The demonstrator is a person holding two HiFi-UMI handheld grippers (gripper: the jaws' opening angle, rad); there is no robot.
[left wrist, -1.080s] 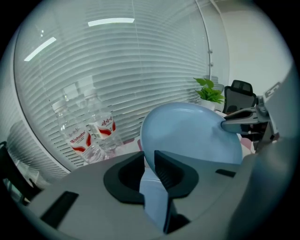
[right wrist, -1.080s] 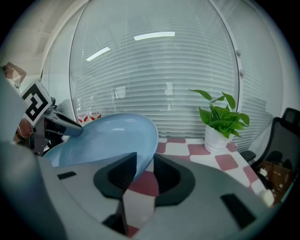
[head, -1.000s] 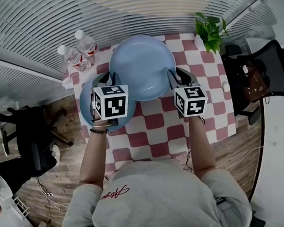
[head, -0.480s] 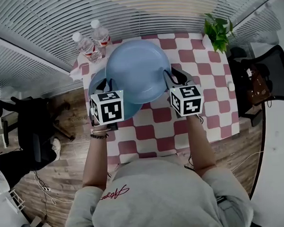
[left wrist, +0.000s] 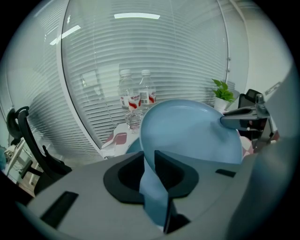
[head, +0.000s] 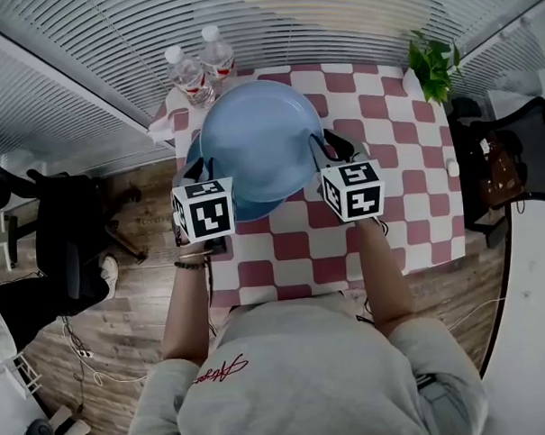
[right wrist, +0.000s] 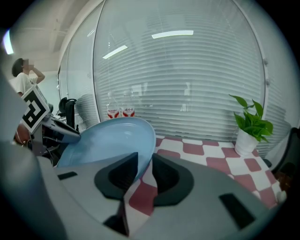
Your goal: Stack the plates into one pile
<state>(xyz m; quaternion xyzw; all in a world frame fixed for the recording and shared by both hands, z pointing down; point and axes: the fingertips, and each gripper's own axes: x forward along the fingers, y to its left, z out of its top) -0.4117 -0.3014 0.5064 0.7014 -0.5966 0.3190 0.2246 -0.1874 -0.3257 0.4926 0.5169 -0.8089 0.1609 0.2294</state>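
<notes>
The table (head: 396, 162) sits further right in my head view than a second ago, because I have carried the plate (head: 260, 136) left. It now hangs over the lower plate (head: 250, 210), which lies by the table's left edge and shows only as a crescent. The pile looks nearly lined up, so I judge lowering comes next. My left claw (head: 204, 170) is nearly shut, pinching the plate's left rim. My right claw (head: 327, 152), about half open, has just been closing on the right rim held between its jaws.
</notes>
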